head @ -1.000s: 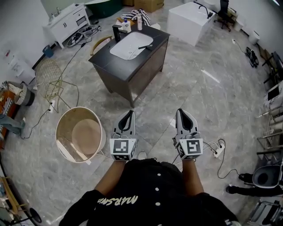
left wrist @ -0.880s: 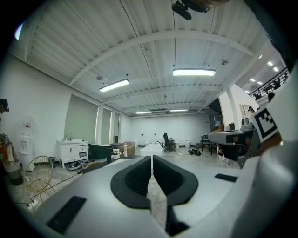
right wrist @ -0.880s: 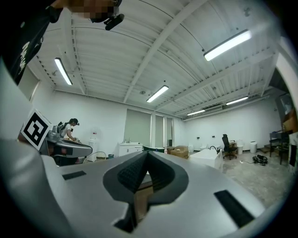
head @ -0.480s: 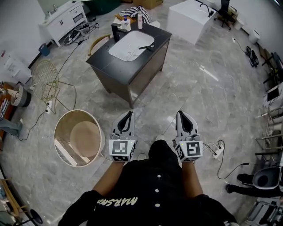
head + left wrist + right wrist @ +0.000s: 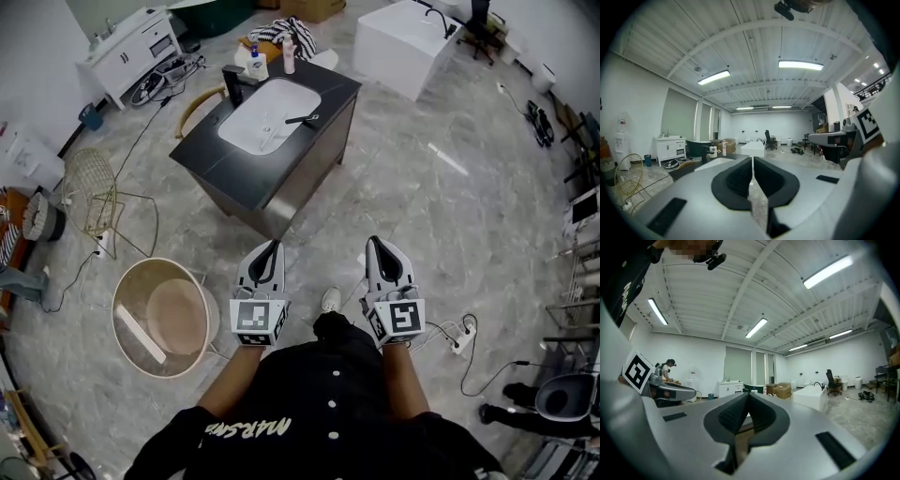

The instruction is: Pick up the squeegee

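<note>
**Item 1: squeegee** [image 5: 302, 119]. Dark-handled, lying across the right rim of the white basin [image 5: 253, 131] set in the dark vanity [image 5: 223, 167]. Untouched, and well apart from both grippers. Same resting place as 1 second ago.

**Item 2: left gripper** [image 5: 273, 247]. Held low in front of the body, pointing toward the vanity. Its own view shows the 2 pads drawn together with only a thin slit between them. Nothing is gripped.

**Item 3: right gripper** [image 5: 372, 242]. Carried level, beside the left one. The jaws are fully closed and empty.

**Item 4: surroundings.** A black faucet [image 5: 232, 84] and 2 bottles [image 5: 253, 64] stand at the far end of the vanity. A round beige tub [image 5: 129, 295] sits on the floor to the left. A white bathtub [image 5: 403, 37] stands beyond.

**Change noted.** Across the last second the vanity has drawn nearer in the head view and slid slightly left, and the tub has dropped back toward the person's side. A shoe [image 5: 330, 299] now shows between the grippers, mid-stride. Both grippers have kept the same posture relative to the body.

**Assessment.** The person appears to be walking up to the vanity, so this is the approach stage and no reach has begun. The squeegee is still out of reach. Whichever gripper takes it will need to open its jaws first, and the handle over the basin rim looks like the easiest part to grip.
</note>
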`<state>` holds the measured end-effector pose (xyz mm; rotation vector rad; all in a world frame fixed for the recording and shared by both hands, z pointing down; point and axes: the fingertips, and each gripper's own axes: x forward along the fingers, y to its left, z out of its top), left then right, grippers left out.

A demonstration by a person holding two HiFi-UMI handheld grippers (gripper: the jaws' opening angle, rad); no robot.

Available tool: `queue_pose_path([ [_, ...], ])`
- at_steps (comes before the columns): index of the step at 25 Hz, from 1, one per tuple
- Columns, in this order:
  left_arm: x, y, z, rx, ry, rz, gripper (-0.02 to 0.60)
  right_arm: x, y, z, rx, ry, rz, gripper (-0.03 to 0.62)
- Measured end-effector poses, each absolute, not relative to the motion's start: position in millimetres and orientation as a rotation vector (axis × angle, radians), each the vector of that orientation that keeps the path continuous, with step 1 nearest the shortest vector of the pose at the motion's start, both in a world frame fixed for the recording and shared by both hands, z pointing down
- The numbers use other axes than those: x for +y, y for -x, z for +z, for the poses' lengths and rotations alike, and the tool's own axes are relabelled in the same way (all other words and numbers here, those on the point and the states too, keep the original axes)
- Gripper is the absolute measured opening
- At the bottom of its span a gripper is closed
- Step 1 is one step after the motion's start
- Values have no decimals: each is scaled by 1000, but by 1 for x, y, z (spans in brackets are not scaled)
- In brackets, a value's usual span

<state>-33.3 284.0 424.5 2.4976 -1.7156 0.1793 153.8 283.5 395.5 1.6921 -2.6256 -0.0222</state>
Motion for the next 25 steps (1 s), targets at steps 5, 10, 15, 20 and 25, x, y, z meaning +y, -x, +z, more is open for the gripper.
queue_pose_path([
  [5,220,12,414,-1752,-2492,175,20,219,-174,391,-2645,-1647,-21,-5],
  [10,168,3,409,-1810,-2448,172,20,157,-188,387,-2658,-1602,-39,-5],
  [15,121,-2,410,-1873,-2407,175,20,104,-198,387,-2700,-1543,-43,-5],
  [20,89,-6,407,-1931,-2364,159,20,61,-205,390,-2723,-1491,-31,-5],
  [25,65,0,416,-1948,-2310,178,20,32,-199,401,-2718,-1431,-3,-5],
])
